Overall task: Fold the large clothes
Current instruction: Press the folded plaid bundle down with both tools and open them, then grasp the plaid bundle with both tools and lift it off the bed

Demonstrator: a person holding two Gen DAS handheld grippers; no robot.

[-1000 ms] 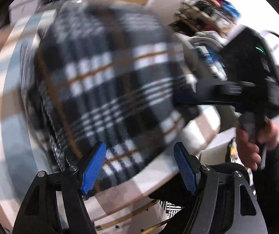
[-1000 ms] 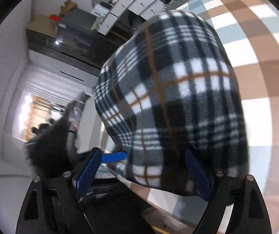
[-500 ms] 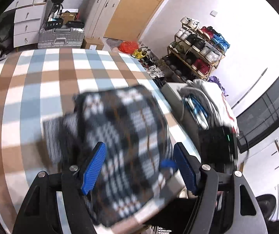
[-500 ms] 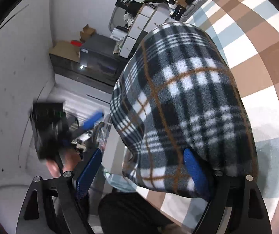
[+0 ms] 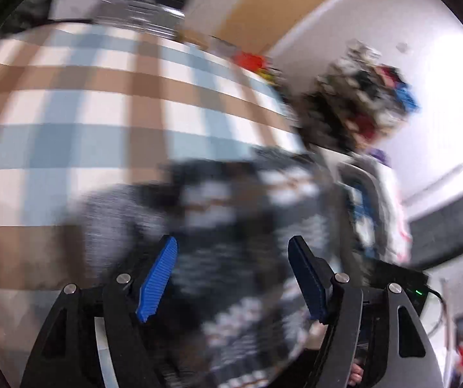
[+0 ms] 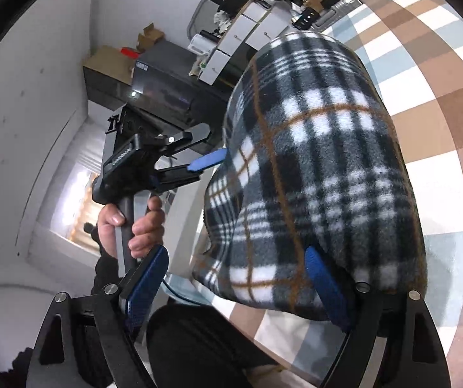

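A folded black, white and tan plaid fleece garment (image 6: 315, 168) lies on the checked tablecloth (image 6: 431, 74) near the table's front edge. In the blurred left wrist view the garment (image 5: 241, 226) lies just beyond my left gripper (image 5: 231, 278), whose blue pads are wide apart and empty. My right gripper (image 6: 234, 291) is open; its right pad (image 6: 325, 287) sits against the garment's near edge, under the fabric. The left gripper also shows in the right wrist view (image 6: 208, 158), held by a hand at the garment's left side, jaws apart.
A shoe rack (image 5: 367, 97) and a pile of clothes (image 5: 380, 207) stand right of the table. White drawers (image 6: 247, 32) and a dark cabinet (image 6: 166, 77) stand beyond the table's far corner. The person's dark-clad legs (image 6: 199, 346) are by the table edge.
My left gripper has pulled back off the garment and swung, so its view is blurred. The garment lies flat on the table. My right gripper has stayed at the garment's near edge.
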